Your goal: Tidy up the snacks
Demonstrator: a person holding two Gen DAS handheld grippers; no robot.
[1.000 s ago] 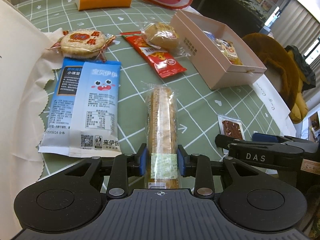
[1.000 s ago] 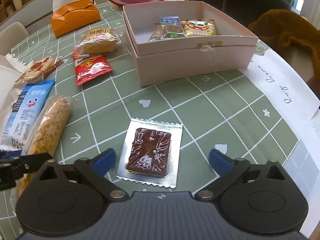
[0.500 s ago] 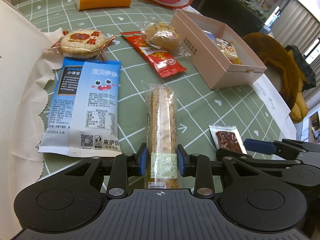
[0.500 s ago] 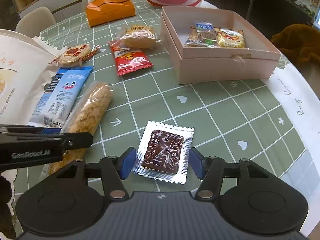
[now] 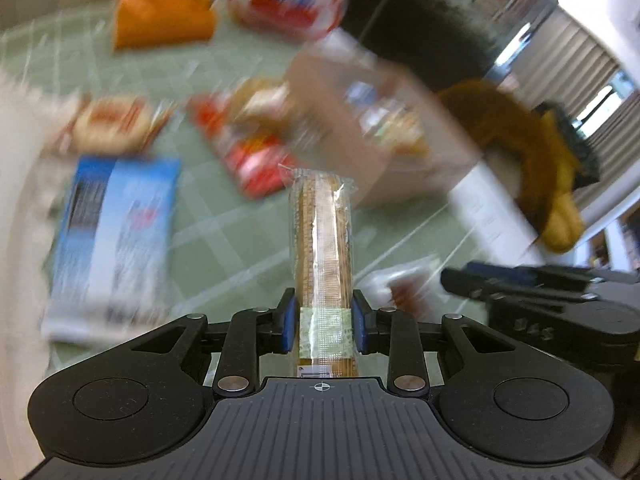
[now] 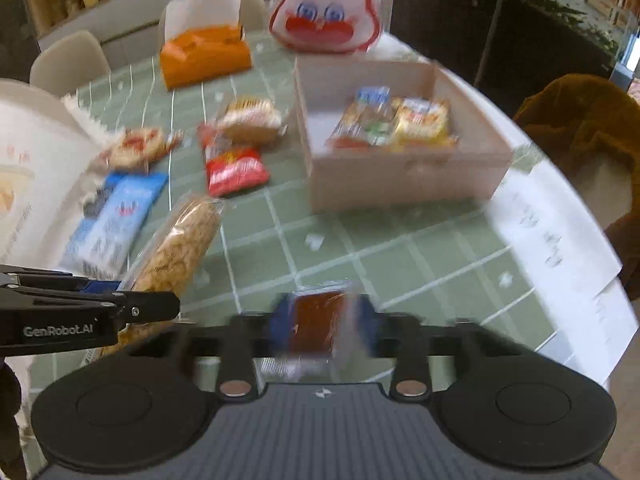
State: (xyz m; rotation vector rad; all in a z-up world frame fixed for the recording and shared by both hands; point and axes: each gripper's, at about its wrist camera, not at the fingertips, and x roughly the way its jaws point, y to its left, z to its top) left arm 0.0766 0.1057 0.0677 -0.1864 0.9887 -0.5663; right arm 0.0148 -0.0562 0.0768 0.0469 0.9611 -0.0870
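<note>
Snacks were mid-sort: some already in the pink box [image 6: 404,184], the rest loose on the table [image 6: 400,256]. Left tongs [image 5: 323,320] pinched the cracker sleeve [image 5: 322,236] at its near end, so the long pack stuck straight out ahead, likely to go into the box end first. Their jaws had just closed a little more on it. Right tongs [image 6: 322,326] had just snapped in on the brown bar [image 6: 316,322], gripping its foil sides, probably because the flat wrapper gave no other hold.

Right view showed the box interior with three or so packs along the far side and free room in front; the left view was too smeared to show that. It also showed the sleeve's far end near the blue pack [image 6: 114,220]. Left view showed the pad contact on the sleeve cleanly, and the right tongs from the side.
</note>
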